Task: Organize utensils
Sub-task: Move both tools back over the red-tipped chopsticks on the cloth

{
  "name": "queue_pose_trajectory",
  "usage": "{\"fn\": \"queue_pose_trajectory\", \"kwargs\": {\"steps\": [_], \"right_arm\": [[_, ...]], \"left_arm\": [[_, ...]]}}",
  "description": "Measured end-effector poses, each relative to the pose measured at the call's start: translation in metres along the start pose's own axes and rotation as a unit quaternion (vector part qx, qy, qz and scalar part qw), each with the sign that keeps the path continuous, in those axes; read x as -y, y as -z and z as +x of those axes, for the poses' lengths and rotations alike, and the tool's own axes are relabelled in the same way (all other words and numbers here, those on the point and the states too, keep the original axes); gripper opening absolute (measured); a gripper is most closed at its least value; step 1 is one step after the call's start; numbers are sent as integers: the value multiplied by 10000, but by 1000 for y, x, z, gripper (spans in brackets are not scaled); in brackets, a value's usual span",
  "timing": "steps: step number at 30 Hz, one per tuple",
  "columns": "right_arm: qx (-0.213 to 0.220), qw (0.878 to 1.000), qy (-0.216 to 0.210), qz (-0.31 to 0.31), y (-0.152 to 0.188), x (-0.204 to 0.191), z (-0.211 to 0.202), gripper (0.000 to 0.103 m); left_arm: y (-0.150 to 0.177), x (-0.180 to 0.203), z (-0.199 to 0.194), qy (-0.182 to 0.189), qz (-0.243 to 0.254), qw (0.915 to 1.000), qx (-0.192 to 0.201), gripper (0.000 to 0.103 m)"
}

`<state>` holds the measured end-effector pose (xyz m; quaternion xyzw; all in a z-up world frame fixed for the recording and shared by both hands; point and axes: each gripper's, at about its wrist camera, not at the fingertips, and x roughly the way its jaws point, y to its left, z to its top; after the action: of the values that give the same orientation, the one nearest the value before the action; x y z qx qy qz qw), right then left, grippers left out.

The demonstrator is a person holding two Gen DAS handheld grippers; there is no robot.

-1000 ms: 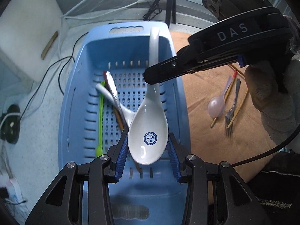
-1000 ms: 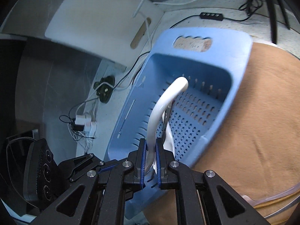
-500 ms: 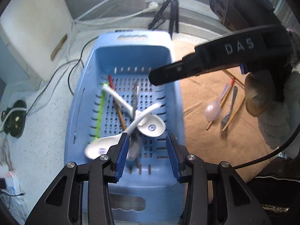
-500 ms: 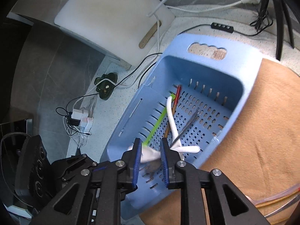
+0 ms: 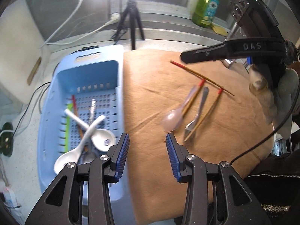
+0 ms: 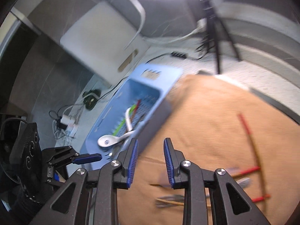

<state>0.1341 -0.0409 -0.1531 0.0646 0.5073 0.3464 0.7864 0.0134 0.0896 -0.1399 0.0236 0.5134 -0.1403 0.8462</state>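
The blue perforated basket holds two crossed white ceramic spoons, a green utensil and a red-tipped chopstick. On the brown cloth lie a clear plastic spoon, a metal fork and red-tipped chopsticks. My left gripper is open and empty over the basket's right edge. My right gripper is open and empty above the cloth; it shows at the upper right in the left wrist view.
A white board leans at the back left. Cables and a power strip lie left of the basket. A black tripod and a green soap bottle stand behind the cloth.
The right gripper let go of the white spoon, which now lies in the basket across the other one. Both grippers have swung right, from over the basket toward the cloth.
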Motion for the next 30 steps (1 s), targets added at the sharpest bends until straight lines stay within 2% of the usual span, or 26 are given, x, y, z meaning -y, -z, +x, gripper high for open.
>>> {"fn": "queue_pose_trajectory", "kwargs": {"steps": [2, 6, 12, 18, 21, 26, 30], "right_arm": [[171, 9998, 140, -12, 4, 16, -19, 31], [225, 9990, 390, 0, 10, 42, -42, 40], [-115, 9976, 527, 439, 35, 85, -61, 40], [-188, 9935, 449, 1031, 68, 109, -63, 40], [-176, 9916, 508, 1176, 74, 118, -63, 40], [-288, 9922, 851, 868, 67, 124, -56, 39], [-431, 9928, 944, 605, 57, 126, -46, 38]], "left_arm": [[-4, 11, 5, 38, 69, 10000, -25, 39], [-8, 33, 15, 196, 203, 9996, -62, 39], [-12, 69, 38, 332, 607, 9973, -265, 39], [-16, 88, 58, 505, 729, 9952, -406, 39], [-21, 96, 69, 616, 816, 9934, -524, 30], [-29, 118, 85, 688, 1229, 9879, -649, 27], [-35, 133, 95, 666, 1539, 9829, -757, 24]]}}
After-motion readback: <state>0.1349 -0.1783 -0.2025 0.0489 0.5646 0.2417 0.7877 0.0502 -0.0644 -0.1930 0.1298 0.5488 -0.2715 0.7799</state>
